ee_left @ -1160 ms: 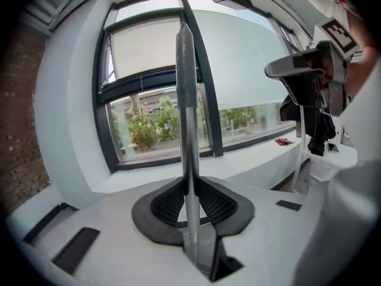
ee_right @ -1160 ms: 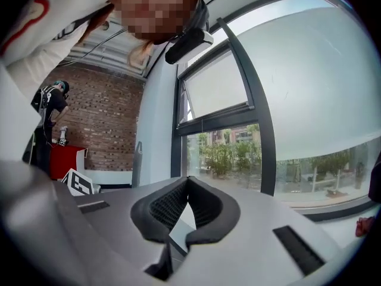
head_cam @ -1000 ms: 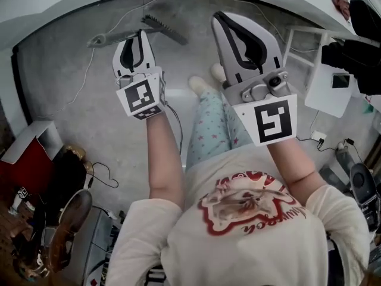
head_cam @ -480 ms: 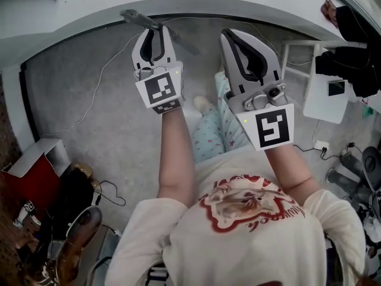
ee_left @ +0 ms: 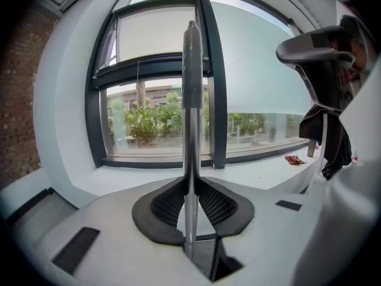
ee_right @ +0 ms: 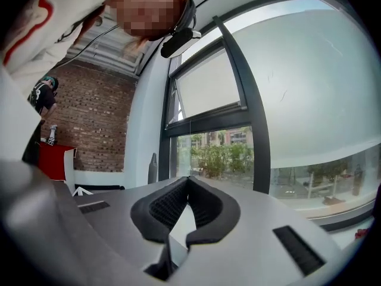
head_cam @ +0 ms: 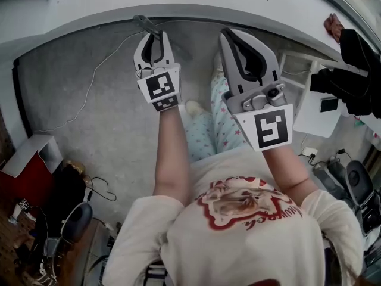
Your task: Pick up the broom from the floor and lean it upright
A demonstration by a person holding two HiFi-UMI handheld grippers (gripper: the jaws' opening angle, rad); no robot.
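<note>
— Where's the broom (ee_left: 191, 88)?
— Upright by the window (ee_left: 262, 94), its handle pinched in the left tongs (ee_left: 190, 186); right tongs (ee_right: 188, 183) closed, empty.
— Handling?
— Light, stiff, slick pole, I'd guess; grip nearer its middle.

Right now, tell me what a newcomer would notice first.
The grey broom handle stands out first, clamped in the left gripper and rising across the big window ahead. Beside it, the right gripper is shut on nothing, both held out over the person's star-patterned trousers.
</note>
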